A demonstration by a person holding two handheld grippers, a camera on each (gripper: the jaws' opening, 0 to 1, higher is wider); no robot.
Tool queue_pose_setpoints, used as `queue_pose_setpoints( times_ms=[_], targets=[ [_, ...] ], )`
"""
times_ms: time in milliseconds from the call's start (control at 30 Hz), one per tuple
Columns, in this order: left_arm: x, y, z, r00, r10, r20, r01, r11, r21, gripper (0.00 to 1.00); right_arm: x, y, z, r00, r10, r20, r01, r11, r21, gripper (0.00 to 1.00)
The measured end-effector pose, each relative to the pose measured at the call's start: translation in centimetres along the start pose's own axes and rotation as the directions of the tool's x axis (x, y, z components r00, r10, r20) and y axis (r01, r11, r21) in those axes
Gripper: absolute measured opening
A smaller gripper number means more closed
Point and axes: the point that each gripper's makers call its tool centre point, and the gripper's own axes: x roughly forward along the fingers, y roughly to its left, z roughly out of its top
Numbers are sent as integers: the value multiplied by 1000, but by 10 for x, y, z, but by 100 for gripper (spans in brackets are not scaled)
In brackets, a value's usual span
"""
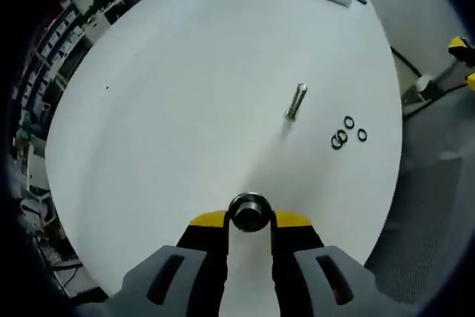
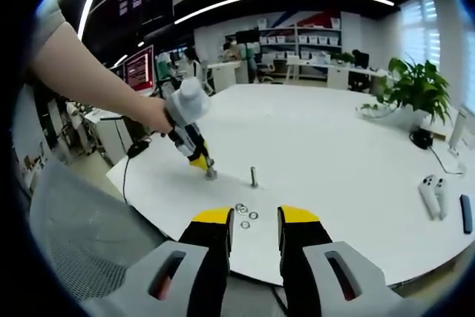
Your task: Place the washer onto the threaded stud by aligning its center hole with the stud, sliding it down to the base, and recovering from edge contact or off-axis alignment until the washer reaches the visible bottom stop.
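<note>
A threaded stud stands upright on the white table. Several black washers lie flat beside it, apart from the stud. My left gripper, held by a person's hand, is shut on a short round metal cylinder that rests on the table left of the stud. In the right gripper view my right gripper hangs open near the table's edge, just short of the washers, with nothing between its yellow-tipped fingers.
A potted plant, a cable and white controllers sit on the table's far side. A grey mesh chair stands by the table edge. Desks, shelves and monitors fill the room behind.
</note>
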Motion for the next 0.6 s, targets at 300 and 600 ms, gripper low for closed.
queue_pose_setpoints(
  times_ms=[300,600],
  targets=[
    [14,-4,-6,999,-1,-40,2,999,35,19,1,0,-3,1000,2,-15,-2,1000,-3,26],
    [13,-8,-9,999,-4,-45,6,999,37,19,1,-1,-2,1000,-6,-14,6,1000,1,26]
  ],
)
